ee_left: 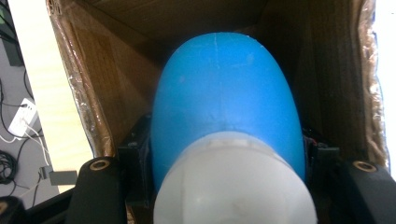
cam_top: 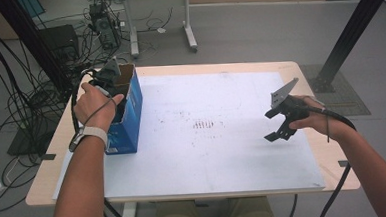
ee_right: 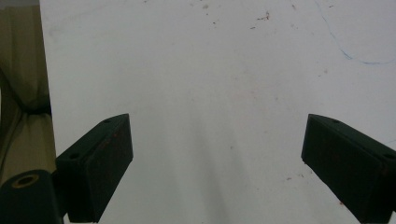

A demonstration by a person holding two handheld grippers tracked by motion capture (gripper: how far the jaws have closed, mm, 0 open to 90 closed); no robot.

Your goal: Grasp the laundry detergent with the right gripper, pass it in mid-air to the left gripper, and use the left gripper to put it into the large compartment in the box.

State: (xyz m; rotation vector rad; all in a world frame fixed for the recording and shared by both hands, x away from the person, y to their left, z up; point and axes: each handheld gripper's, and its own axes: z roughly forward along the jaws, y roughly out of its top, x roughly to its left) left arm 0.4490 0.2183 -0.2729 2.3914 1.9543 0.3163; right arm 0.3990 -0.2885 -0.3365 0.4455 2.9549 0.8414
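Observation:
A blue cardboard box [cam_top: 132,109] with its top open stands at the left of the white mat [cam_top: 208,157]. My left gripper [cam_top: 108,82] reaches down into it. In the left gripper view, a blue rounded bottle [ee_left: 227,88] with a white cap [ee_left: 233,186] sits between the black jaws of the left gripper [ee_left: 227,156], which press on its sides, and the box's brown inner walls [ee_left: 107,70] surround it. My right gripper [cam_top: 271,126] hovers over the mat's right part. Its jaws stand wide apart with nothing between them, as the right gripper view shows of the right gripper [ee_right: 217,158].
The mat covers most of a light wooden table [cam_top: 49,181]. Faint reddish marks [cam_top: 204,124] dot the mat's middle. Cables [cam_top: 10,103] lie on the floor at the left, a black post [cam_top: 349,30] rises at the far right, and another table's legs [cam_top: 189,33] stand behind.

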